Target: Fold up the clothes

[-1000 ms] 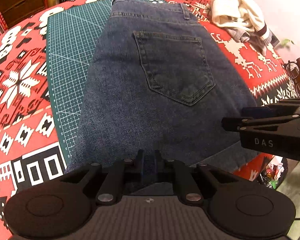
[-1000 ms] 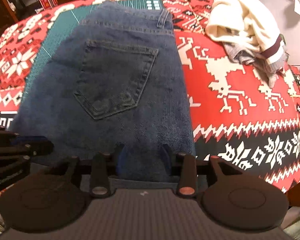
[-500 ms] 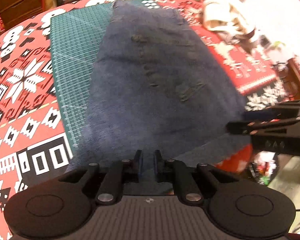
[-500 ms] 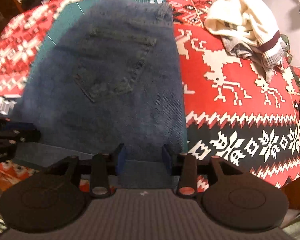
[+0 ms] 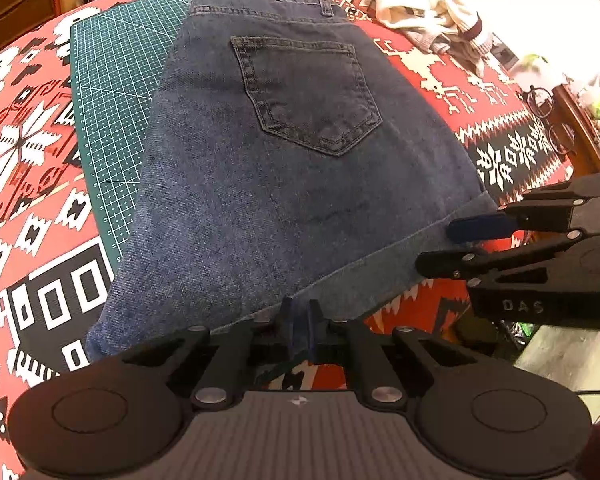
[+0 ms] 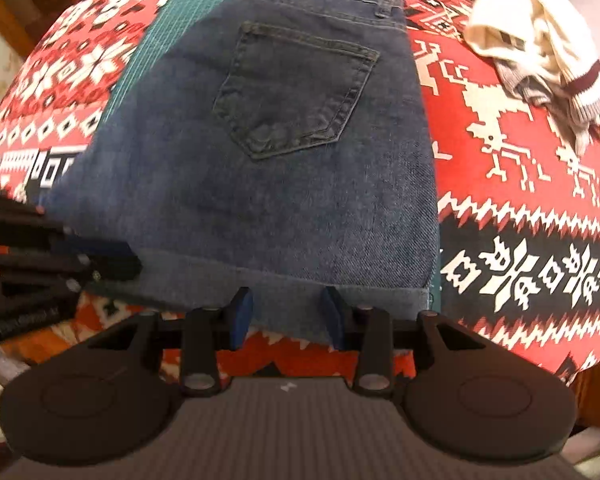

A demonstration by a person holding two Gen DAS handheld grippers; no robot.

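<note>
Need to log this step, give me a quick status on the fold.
Left tool shut on the jeans hem. Right tool part open, hem between its fingers, grip unclear. Jeans flat, pocket up. Sweater lies well clear.

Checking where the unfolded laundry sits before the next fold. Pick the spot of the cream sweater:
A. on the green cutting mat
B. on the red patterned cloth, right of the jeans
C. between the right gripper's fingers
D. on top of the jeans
B: the cream sweater lies crumpled on the red patterned cloth, apart from and right of the jeans.
</note>
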